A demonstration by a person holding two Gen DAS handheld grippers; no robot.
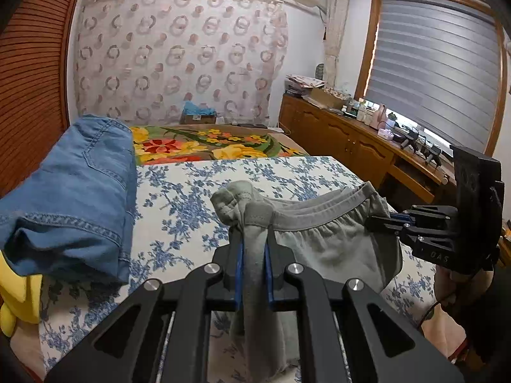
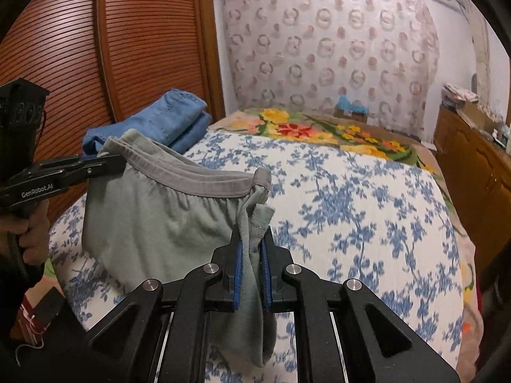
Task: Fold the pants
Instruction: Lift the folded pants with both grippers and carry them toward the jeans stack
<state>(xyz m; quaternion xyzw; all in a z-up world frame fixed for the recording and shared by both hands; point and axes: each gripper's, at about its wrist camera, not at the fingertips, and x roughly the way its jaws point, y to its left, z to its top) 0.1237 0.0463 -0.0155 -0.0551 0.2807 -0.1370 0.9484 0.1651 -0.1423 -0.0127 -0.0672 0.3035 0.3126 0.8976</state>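
Observation:
Grey pants [image 1: 322, 239] with an elastic waistband hang in the air above the bed, stretched between both grippers. My left gripper [image 1: 254, 242] is shut on one end of the waistband, and grey cloth bunches between its blue pads. My right gripper [image 2: 252, 242] is shut on the other end of the same grey pants [image 2: 159, 214]. Each gripper shows in the other's view: the right gripper [image 1: 380, 221] at the right edge, the left gripper [image 2: 111, 161] at the left edge with a hand on its handle. The legs hang below, partly hidden.
The bed [image 2: 351, 210] has a blue-and-white floral cover, with a bright flowered blanket [image 2: 319, 131] beyond it. Folded blue jeans [image 1: 73, 198] lie at the left by a slatted wooden wardrobe [image 2: 80, 48]. A cluttered wooden sideboard [image 1: 351, 137] runs along the right under a window blind.

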